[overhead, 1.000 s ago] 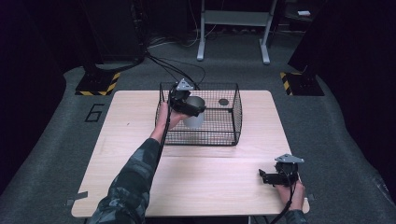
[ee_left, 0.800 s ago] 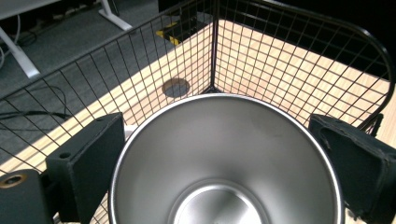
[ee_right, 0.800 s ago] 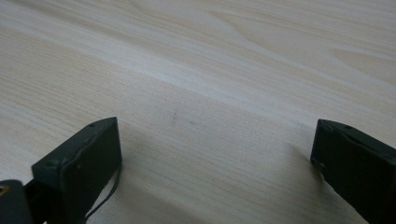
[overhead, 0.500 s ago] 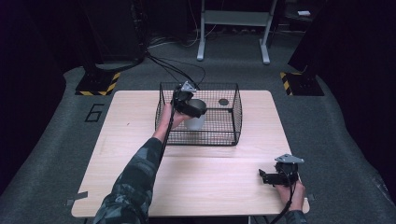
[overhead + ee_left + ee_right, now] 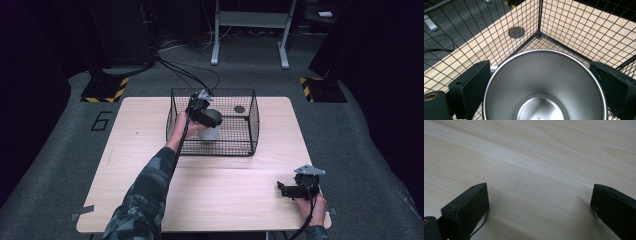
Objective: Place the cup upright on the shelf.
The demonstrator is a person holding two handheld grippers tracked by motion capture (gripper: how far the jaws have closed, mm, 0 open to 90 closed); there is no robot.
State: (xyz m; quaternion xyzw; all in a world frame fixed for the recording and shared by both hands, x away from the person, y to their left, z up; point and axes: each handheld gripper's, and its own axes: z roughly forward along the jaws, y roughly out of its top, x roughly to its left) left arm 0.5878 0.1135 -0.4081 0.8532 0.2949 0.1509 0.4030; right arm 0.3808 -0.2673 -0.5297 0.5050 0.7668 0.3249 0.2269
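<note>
In the high view, the left gripper (image 5: 206, 116) reaches into a black wire basket (image 5: 250, 107) on the pale wooden table (image 5: 145, 130), over a round steel cup (image 5: 210, 131). In the left gripper view, its jaws flank the shiny, empty cup's rim; whether they grip it, I cannot tell. In the right gripper view, the right gripper (image 5: 539, 207) is spread wide over bare wood grain.

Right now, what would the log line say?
left gripper: around steel cup, inside wire basket | right gripper: open, empty, over table
</note>
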